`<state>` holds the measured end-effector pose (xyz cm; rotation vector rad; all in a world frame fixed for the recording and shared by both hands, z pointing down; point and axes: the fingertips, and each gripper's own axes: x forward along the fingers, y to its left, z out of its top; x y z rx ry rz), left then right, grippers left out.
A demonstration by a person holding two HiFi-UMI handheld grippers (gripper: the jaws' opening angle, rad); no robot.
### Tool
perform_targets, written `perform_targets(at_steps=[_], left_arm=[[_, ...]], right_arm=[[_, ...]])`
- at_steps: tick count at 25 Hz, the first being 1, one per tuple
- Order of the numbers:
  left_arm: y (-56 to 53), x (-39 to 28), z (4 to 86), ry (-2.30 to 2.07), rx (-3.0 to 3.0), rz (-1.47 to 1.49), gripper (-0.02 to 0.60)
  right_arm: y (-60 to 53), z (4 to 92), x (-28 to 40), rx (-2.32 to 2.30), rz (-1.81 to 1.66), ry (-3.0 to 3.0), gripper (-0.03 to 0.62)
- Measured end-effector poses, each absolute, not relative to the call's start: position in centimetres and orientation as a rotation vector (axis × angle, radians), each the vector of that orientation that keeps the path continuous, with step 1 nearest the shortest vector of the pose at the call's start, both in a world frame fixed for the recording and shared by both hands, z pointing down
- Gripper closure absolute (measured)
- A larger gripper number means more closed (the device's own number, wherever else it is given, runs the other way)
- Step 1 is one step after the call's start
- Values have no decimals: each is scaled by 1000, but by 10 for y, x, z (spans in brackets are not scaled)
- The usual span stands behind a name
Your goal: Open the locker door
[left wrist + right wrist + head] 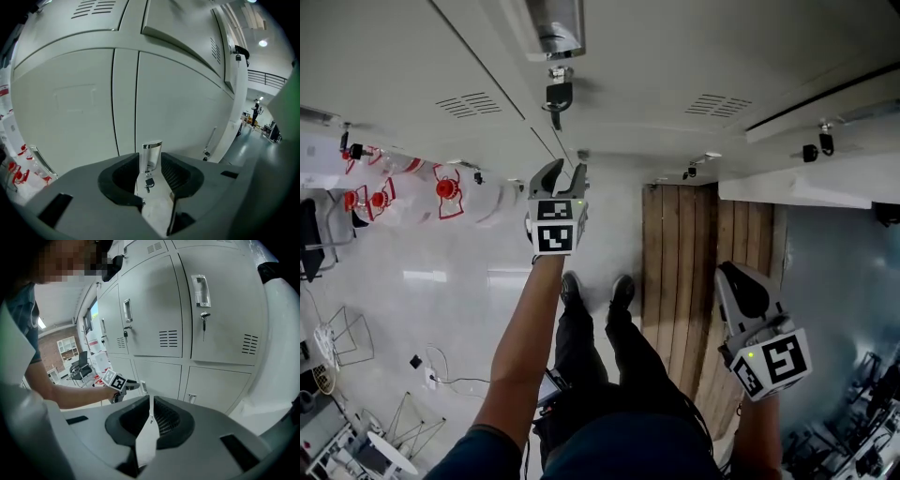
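The lockers are pale grey steel. In the left gripper view a lower locker door (187, 108) carries a chrome handle (151, 153) with a key (149, 182) hanging under it. My left gripper (151, 174) is open, and the handle stands between its fingertips with the pads off it. From the head view the left gripper (565, 174) points at the locker front (487, 56). The right gripper view shows the left gripper (126, 384) at that low door (159, 373). My right gripper (150, 401) is shut on nothing and hangs low at the right (739, 281).
Upper doors have handles (200, 290) and keys (203, 318). Clear jugs with red caps (441, 192) stand left of the lockers. A strip of wooden planks (684, 272) lies on the floor by the person's feet (595, 291). Chairs and cables fill the lower left.
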<state>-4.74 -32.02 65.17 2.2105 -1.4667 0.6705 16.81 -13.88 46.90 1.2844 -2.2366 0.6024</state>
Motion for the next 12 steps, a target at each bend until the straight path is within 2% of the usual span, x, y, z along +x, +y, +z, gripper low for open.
perform_targets(at_steps=[12], left_arm=[[-343, -47, 684, -1592, 2077, 610, 431]], right_arm=[[-132, 506, 171, 1267, 674, -2196, 556]])
